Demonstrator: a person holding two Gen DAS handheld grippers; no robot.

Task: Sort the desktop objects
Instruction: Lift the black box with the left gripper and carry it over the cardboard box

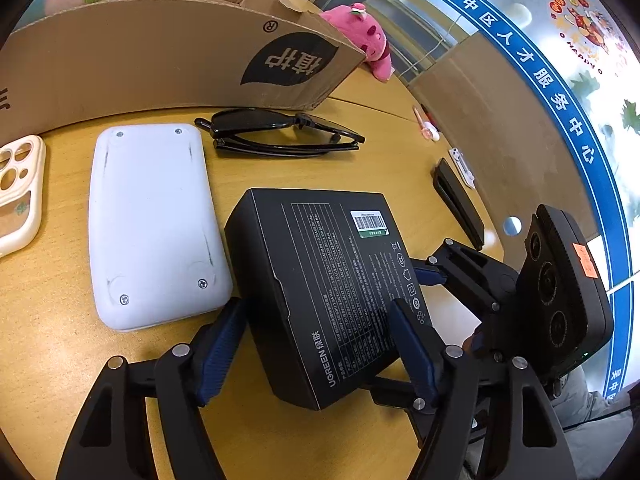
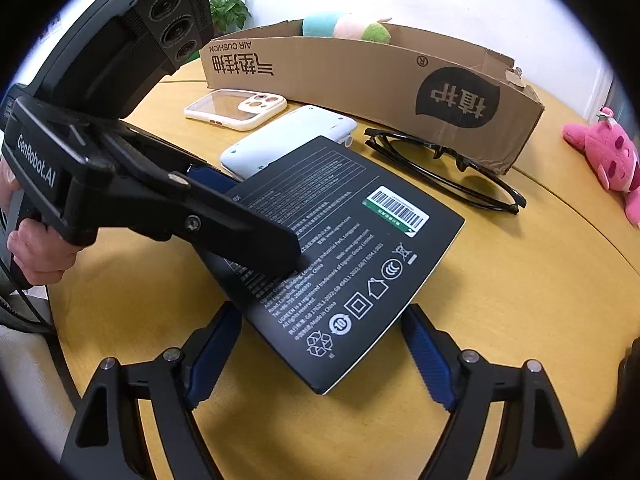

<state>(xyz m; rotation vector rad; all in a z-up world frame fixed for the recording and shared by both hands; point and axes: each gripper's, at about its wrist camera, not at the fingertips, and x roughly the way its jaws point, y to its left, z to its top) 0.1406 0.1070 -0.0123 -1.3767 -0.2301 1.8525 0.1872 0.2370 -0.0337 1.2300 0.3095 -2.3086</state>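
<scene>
A black UGREEN box is tilted above the wooden table. My left gripper is shut on the box, one blue finger on each side. In the right wrist view the same box is held by the left gripper from the left. My right gripper is open, its fingers on either side of the box's near corner, apart from it. A white device, black glasses and a cream phone case lie on the table.
A long cardboard box with plush toys inside stands behind the objects. A pink plush lies at the table's far right. A black phone and small white items lie near the right edge.
</scene>
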